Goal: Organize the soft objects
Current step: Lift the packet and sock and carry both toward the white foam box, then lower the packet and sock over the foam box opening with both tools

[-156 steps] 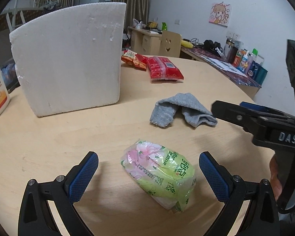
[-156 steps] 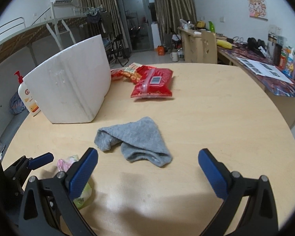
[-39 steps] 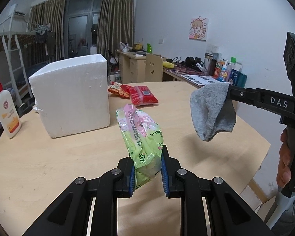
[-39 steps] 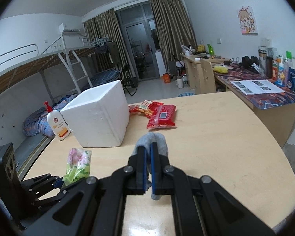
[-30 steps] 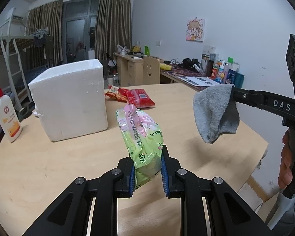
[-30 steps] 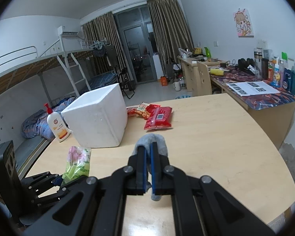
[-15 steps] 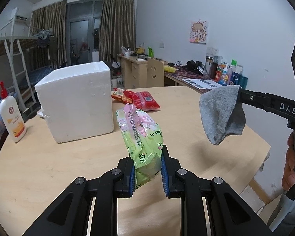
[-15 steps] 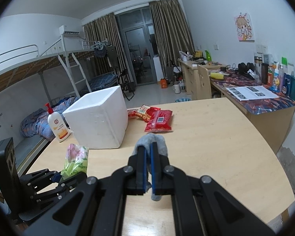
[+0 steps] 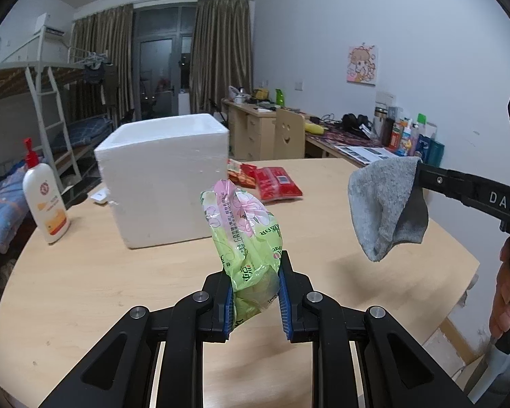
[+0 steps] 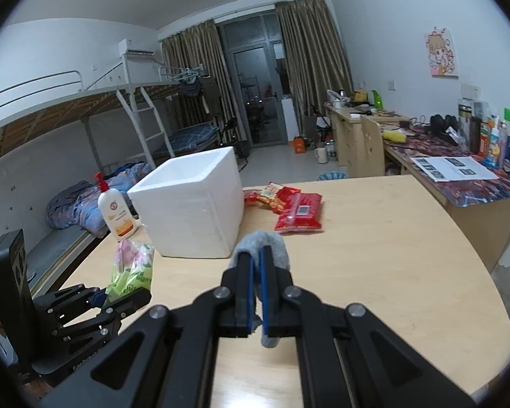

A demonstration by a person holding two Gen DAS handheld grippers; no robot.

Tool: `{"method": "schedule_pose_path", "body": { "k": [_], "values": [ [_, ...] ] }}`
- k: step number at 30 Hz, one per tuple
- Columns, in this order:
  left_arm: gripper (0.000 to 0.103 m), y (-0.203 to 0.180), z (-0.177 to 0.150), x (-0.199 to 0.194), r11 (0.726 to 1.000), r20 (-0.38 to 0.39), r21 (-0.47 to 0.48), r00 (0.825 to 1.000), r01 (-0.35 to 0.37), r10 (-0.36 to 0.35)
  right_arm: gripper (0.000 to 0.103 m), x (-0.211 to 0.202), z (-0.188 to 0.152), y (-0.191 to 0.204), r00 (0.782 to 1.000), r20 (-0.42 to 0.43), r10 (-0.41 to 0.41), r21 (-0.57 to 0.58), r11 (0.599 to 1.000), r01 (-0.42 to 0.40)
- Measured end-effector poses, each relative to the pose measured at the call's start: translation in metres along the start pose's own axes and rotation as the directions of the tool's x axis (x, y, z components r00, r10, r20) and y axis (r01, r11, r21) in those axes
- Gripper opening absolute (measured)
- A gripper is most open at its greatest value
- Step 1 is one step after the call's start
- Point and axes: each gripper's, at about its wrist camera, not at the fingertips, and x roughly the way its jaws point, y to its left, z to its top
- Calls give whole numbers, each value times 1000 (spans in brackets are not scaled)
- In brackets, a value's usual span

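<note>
My left gripper [image 9: 254, 273] is shut on a green and pink plastic pack [image 9: 243, 226] and holds it upright above the round wooden table [image 9: 85, 272]. The same pack [image 10: 132, 265] shows at the left of the right wrist view. My right gripper [image 10: 256, 258] is shut on a grey cloth [image 10: 277, 248], which hangs limp in the air at the right of the left wrist view [image 9: 384, 200]. An open white foam box [image 9: 163, 176] stands on the table beyond both, also seen from the right wrist [image 10: 193, 204].
Red snack packs [image 10: 299, 210] lie behind the box on the table. A white pump bottle [image 9: 44, 197] stands at the table's left edge. A person's hand [image 9: 503, 292] grips the right tool. Desks, a chair and bunk beds stand beyond the table.
Both grippers keep their grips. The views have drifted slightly, so the box sits a little further right in the left wrist view; pack and cloth stay raised.
</note>
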Motion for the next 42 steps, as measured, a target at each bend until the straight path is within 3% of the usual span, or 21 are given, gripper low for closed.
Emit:
{"method": "schedule_pose_path", "body": {
  "k": [14,27,42],
  "values": [
    [23,37,-3,-19,993,21,-63,994,-102,104,6,24,-1,38,993,-35,109,-42,993,-111],
    [23,93,-11,-48,961,42,-140,968,-239,247,6,49,-2,92,969,-73,236,-84,967,-242],
    [23,109,-11,-44,963,25,-150,973,-223,229,6,56,-4,102,966,-86,244,-89,964,-252]
  ]
}}
